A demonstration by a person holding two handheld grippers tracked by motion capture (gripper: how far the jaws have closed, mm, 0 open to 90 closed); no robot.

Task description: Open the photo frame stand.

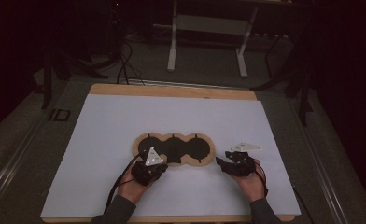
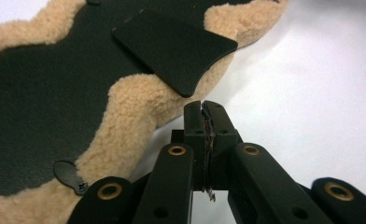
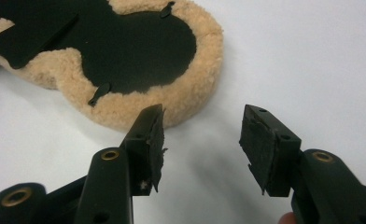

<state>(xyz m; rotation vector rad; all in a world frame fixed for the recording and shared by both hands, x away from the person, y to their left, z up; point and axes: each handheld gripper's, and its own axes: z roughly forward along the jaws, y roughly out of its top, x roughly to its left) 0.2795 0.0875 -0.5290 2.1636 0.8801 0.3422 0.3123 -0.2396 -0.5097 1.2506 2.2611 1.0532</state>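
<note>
A tan fleece piece with three round black lobes (image 1: 174,149) lies flat on the white sheet. In the left gripper view a loose black square patch (image 2: 174,49) rests across its fleece rim (image 2: 134,107), just beyond my left gripper (image 2: 204,109). That gripper (image 1: 152,161) is shut with nothing between its pads, at the piece's near left edge. My right gripper (image 3: 202,126) stands open and holds nothing, its jaws just short of the right lobe's fleece edge (image 3: 186,98). In the high view the right gripper (image 1: 221,159) sits to the right of the piece. Small black tabs (image 3: 99,93) lie on the rim.
The white sheet (image 1: 125,116) covers a wooden board (image 1: 172,89) on a dark surface. A white frame with two legs (image 1: 207,42) stands behind the board. Cables (image 1: 125,65) trail at the back left. A person's hands (image 1: 251,184) come in from the near edge.
</note>
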